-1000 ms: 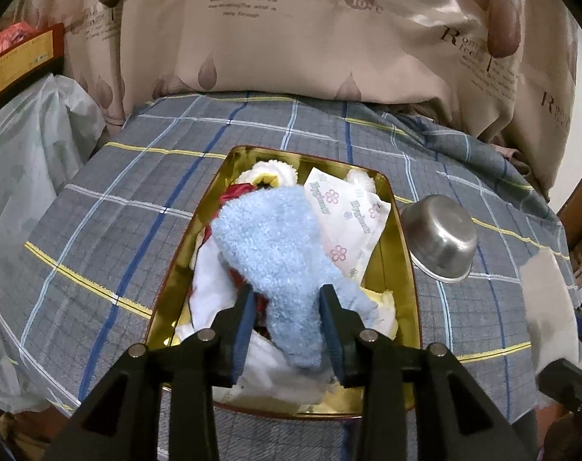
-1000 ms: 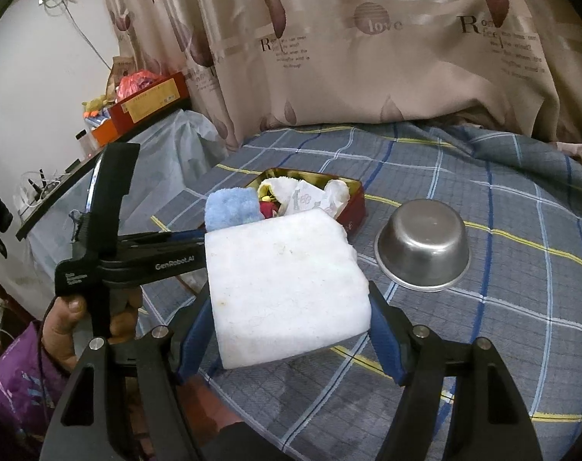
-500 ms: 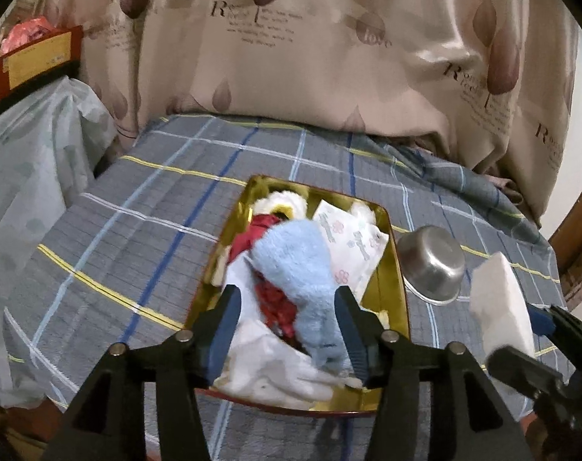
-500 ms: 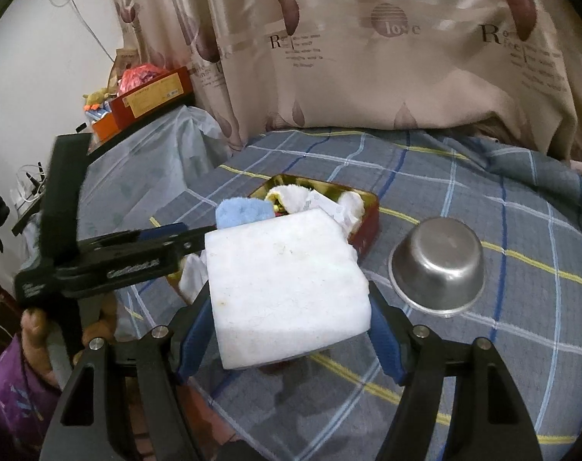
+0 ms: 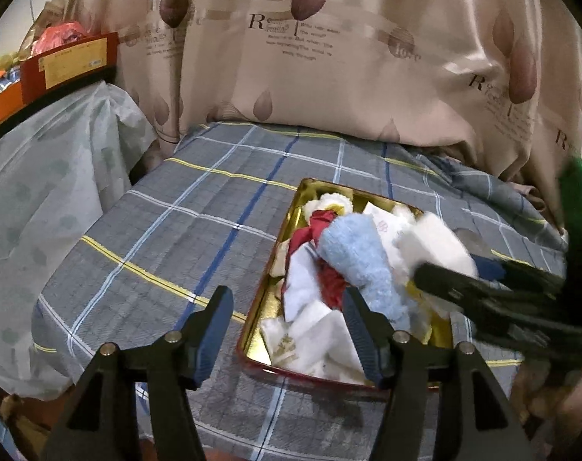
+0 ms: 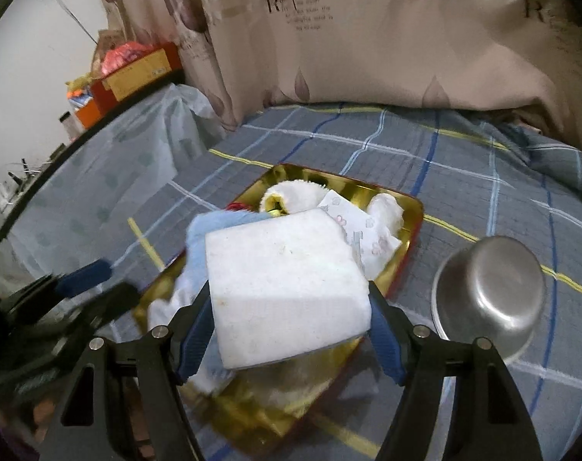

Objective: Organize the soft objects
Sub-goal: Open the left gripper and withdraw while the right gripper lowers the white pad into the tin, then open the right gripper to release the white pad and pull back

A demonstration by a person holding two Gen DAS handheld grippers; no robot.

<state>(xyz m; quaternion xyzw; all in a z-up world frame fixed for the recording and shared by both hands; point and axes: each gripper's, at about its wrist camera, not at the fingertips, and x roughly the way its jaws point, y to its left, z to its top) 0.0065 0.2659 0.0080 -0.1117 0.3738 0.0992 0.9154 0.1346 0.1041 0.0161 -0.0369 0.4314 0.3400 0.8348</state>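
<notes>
A gold tin tray with a red rim (image 5: 287,211) (image 6: 402,199) lies on the plaid cloth and holds a light blue fuzzy cloth (image 5: 362,253) (image 6: 198,230), red fabric (image 5: 321,223), white cloths (image 5: 314,330) and a flowered tissue pack (image 6: 364,230). My left gripper (image 5: 287,326) is open and empty at the tray's near left rim. My right gripper (image 6: 287,326) is shut on a white sponge block (image 6: 283,280) and holds it over the tray; it shows blurred in the left wrist view (image 5: 437,242).
A steel bowl (image 6: 491,296) sits upside down right of the tray. A beige curtain (image 5: 329,57) hangs behind the table. A plastic-covered heap (image 5: 41,192) and a red box (image 5: 68,65) stand to the left.
My left gripper let go of the blue cloth, opened and drew back to the left. My right gripper carried the white sponge block from beside the tray to above it.
</notes>
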